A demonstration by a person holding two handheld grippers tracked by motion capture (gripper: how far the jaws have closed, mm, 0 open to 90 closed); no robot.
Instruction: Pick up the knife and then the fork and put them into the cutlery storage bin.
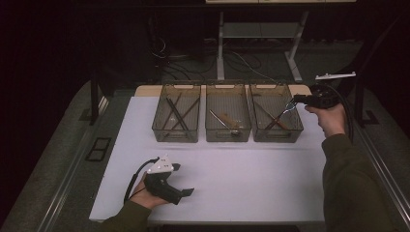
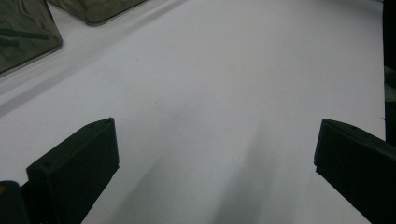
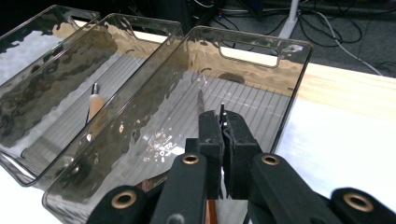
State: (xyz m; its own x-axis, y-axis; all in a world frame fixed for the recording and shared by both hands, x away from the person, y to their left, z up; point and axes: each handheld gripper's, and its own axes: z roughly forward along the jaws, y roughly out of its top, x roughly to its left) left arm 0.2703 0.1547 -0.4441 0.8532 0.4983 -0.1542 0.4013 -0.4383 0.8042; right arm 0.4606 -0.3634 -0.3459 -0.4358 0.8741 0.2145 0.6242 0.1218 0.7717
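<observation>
White table (image 1: 232,193): we rest the left gripper (image 1: 186,193) here, jaws spread, idle.
Right gripper (image 1: 296,101): pressed onto a thin metal utensil (image 3: 221,112), seemingly to lift or lower it.
Rightmost smoky clear plastic bin (image 1: 295,134): utensil hangs over it.

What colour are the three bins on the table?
The bins are smoky grey see-through plastic with a ripply look, best seen in the right gripper view.

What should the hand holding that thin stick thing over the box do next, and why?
Probably open the right gripper a little to let go. Its jaws are shut on a thin utensil that hangs over the right bin, where similar utensils already lie.
</observation>
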